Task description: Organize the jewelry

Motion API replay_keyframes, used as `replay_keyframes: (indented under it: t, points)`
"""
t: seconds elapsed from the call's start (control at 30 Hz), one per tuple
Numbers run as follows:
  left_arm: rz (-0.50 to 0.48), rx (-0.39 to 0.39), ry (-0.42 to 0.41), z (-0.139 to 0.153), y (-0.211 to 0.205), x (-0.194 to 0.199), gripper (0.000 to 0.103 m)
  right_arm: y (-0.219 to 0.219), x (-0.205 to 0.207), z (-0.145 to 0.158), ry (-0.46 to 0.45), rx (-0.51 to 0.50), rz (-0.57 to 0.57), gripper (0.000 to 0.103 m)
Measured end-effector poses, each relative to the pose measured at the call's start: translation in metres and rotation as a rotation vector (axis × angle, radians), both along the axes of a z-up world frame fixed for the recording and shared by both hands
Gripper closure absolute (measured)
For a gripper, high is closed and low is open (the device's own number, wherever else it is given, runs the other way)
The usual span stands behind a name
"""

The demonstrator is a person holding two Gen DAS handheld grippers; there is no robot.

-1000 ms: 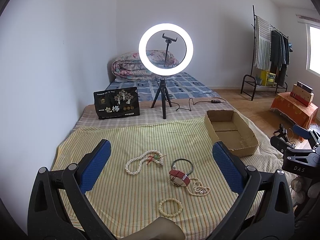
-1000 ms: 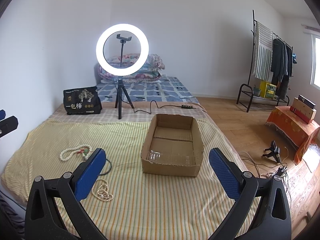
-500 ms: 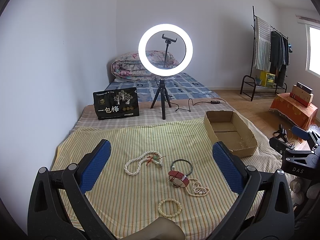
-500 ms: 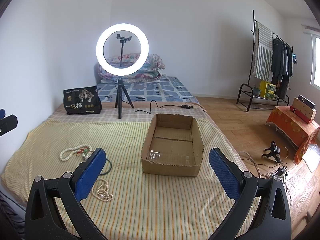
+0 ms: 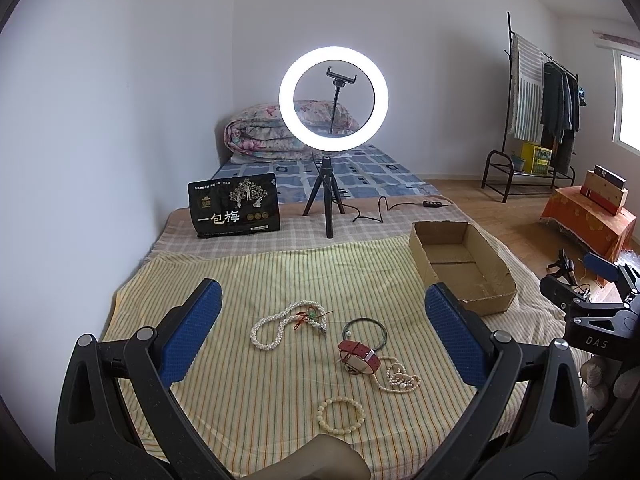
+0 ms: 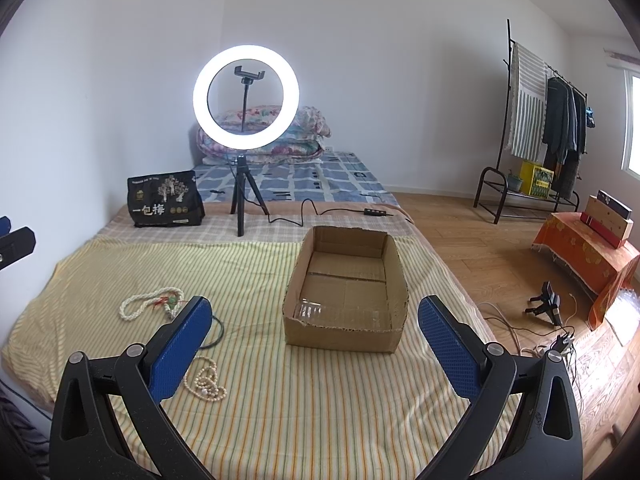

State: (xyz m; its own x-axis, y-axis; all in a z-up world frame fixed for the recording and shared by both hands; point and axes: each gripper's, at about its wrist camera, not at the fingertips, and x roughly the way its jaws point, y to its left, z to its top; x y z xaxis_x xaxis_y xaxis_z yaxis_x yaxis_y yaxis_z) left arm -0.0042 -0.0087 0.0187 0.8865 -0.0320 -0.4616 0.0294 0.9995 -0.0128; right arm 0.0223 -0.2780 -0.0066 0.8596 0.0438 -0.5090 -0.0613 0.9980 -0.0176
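Note:
Jewelry lies on a yellow striped cloth (image 5: 260, 272) on the bed. A long pearl necklace (image 5: 280, 322) with a red-green tassel sits left of a dark thin bangle (image 5: 365, 328). A red-strapped watch (image 5: 359, 356), a small pearl strand (image 5: 398, 378) and a cream bead bracelet (image 5: 341, 415) lie nearer. My left gripper (image 5: 320, 340) hangs open above them, holding nothing. An empty cardboard box (image 6: 347, 288) stands to the right. My right gripper (image 6: 312, 344) is open in front of it; the pearl necklace (image 6: 150, 304) and small strand (image 6: 206, 384) show at its left.
A lit ring light on a tripod (image 5: 333, 120) stands behind the cloth with its cable (image 5: 384, 208) trailing right. A black snack bag (image 5: 234, 208) leans beside it. A folded quilt (image 5: 280, 132) lies at the wall. Wooden floor, a clothes rack (image 6: 536, 132) and an orange-covered stand (image 6: 588, 252) are at the right.
The left wrist view has shifted very slightly; the jewelry, box and both grippers keep their places and stay open.

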Motion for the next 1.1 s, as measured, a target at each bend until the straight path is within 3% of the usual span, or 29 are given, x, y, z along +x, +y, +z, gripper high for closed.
replay_keyframes:
  t: [0.77, 1.1]
  points:
    - [0.054, -0.004, 0.034, -0.011, 0.026, 0.012, 0.000, 0.006, 0.001, -0.005, 0.006, -0.020, 0.023, 0.001]
    - [0.021, 0.001, 0.099, -0.016, 0.043, 0.038, 0.000, 0.017, 0.013, -0.017, 0.065, -0.038, 0.139, 0.001]
